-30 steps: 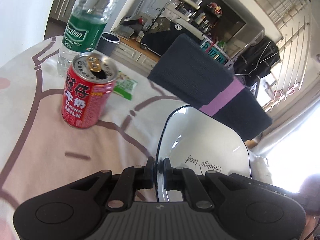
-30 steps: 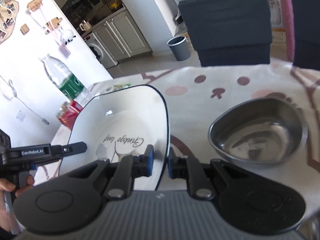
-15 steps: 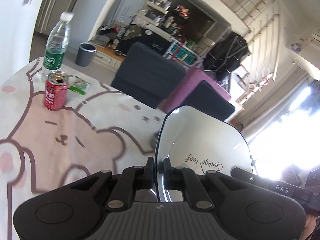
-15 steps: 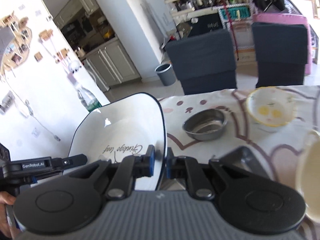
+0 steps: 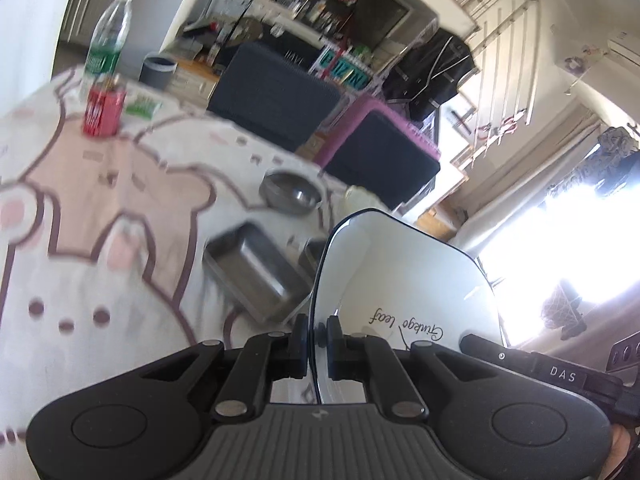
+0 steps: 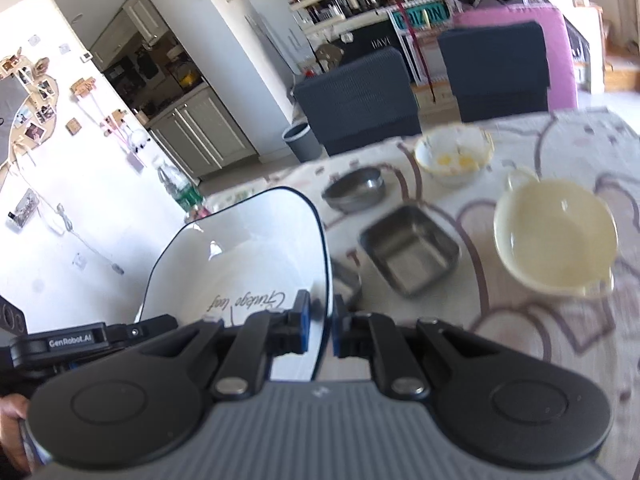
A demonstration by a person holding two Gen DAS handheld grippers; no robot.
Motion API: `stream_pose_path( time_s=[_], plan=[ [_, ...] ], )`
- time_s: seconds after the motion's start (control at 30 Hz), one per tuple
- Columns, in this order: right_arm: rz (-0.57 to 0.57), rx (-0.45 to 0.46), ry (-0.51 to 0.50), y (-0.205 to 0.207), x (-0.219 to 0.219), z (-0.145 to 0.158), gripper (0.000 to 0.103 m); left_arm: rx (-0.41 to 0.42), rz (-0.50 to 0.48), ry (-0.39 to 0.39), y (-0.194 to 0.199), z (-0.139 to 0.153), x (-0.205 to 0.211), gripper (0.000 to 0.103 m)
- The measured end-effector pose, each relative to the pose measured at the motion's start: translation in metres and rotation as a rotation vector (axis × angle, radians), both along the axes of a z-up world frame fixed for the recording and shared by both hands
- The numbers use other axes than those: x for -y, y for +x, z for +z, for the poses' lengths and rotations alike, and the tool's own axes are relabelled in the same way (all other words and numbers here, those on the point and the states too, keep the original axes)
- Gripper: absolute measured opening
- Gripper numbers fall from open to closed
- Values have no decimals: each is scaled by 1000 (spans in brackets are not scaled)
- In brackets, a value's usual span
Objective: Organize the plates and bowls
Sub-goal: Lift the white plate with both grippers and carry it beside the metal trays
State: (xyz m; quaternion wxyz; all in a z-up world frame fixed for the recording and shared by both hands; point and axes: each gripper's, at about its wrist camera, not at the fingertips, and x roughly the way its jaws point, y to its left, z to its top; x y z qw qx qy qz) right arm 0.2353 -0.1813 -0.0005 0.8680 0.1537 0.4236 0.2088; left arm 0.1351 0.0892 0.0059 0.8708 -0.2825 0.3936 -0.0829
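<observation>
Two opposite rims of the white plate [image 5: 404, 280] are clamped by the left hand-held gripper [image 5: 317, 344] and right hand-held gripper [image 6: 320, 324], apparently for level carriage above the worktop [image 5: 100, 208], steel dishes lying at 12 o'clock.

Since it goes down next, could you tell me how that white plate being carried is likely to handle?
The white plate looks glazed and rigid, so it probably won't flex but may chip if set down hard. Its glossy rim could slip, though the left gripper and right gripper each pinch an edge.
</observation>
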Motion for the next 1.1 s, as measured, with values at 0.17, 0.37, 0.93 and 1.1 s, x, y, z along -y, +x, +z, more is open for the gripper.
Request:
stream_pose_path(
  time_s=[0.17, 0.37, 0.93, 1.1],
  plan=[
    [15, -81, -14, -11, 6, -37, 13, -75, 1, -12, -3, -37, -1, 8],
    [23, -204, -32, -7, 6, -73, 13, -200, -20, 7, 4, -74, 0, 8],
    [6, -498, -123, 4, -7, -150, 16, -447, -59, 18, 25, -144, 3, 10],
    [-21, -489, -124, 22, -8, -152, 16, -435, -58, 27, 35, -143, 4, 11]
  ],
)
